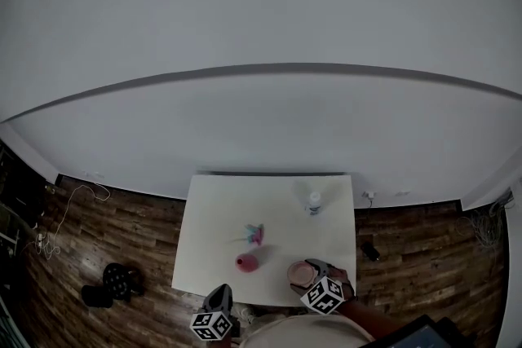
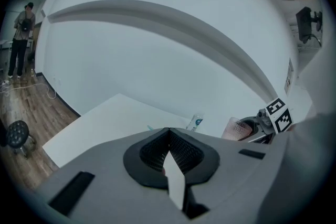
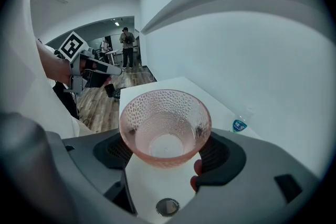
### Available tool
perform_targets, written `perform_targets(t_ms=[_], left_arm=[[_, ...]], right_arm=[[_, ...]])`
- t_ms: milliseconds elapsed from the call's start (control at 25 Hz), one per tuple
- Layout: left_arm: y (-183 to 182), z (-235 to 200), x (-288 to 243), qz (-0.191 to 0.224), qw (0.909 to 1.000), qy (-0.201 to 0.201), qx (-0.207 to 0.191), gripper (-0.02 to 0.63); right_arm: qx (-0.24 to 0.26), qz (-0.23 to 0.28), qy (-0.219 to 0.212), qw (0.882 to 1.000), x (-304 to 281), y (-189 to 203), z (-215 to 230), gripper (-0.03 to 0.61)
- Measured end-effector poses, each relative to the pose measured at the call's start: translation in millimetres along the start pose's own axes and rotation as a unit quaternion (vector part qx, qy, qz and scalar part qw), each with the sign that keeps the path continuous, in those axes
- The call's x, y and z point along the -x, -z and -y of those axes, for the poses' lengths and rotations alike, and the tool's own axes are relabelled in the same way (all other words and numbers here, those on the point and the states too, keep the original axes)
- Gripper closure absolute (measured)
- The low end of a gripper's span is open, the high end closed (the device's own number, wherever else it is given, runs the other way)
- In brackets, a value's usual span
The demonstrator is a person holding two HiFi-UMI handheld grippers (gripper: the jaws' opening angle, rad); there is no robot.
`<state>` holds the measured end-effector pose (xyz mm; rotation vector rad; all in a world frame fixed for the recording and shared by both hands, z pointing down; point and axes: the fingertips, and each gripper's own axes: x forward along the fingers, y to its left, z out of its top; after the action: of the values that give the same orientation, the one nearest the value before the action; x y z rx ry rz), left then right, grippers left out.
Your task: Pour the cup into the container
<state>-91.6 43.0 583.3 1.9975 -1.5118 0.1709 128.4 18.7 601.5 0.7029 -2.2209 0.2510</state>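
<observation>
A pink dimpled cup (image 3: pixel 165 126) sits upright between the jaws of my right gripper (image 3: pixel 168 147), which is shut on it. Its inside looks empty. In the head view the cup (image 1: pixel 300 274) hangs over the table's near right edge, with the right gripper (image 1: pixel 314 279) behind it. A small red-pink vessel (image 1: pixel 246 262) stands on the white table (image 1: pixel 220 208) to the cup's left. My left gripper (image 2: pixel 170 150) is shut with nothing in it, and it sits at the table's near edge (image 1: pixel 220 301). From there I see the cup (image 2: pixel 234 128) to the right.
A small clear bottle with a blue label (image 1: pixel 313 202) stands at the table's far right. A pink and blue object (image 1: pixel 255 235) lies mid-table. Wooden floor surrounds the table, a white wall stands behind it. A black stool (image 2: pixel 18 134) and a standing person (image 2: pixel 22 34) are to the far left.
</observation>
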Motion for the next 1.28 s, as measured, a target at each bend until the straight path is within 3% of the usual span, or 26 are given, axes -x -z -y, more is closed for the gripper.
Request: perform_targets(t_ms=[360,1280], left_arm=[[-5.2,18.3,-10.7,-0.007,0.9997,0.013,-0.019,0.603],[7.2,31.1,-5.9,-0.006,0.9998,0.006,-0.020,0.603]], right_arm=[[-0.028,-0.001,0.003,1.000,6.4,6.8,8.2,0.206],[-0.051,0.003,0.018,0.999,13.7,30.3,22.1,0.206]])
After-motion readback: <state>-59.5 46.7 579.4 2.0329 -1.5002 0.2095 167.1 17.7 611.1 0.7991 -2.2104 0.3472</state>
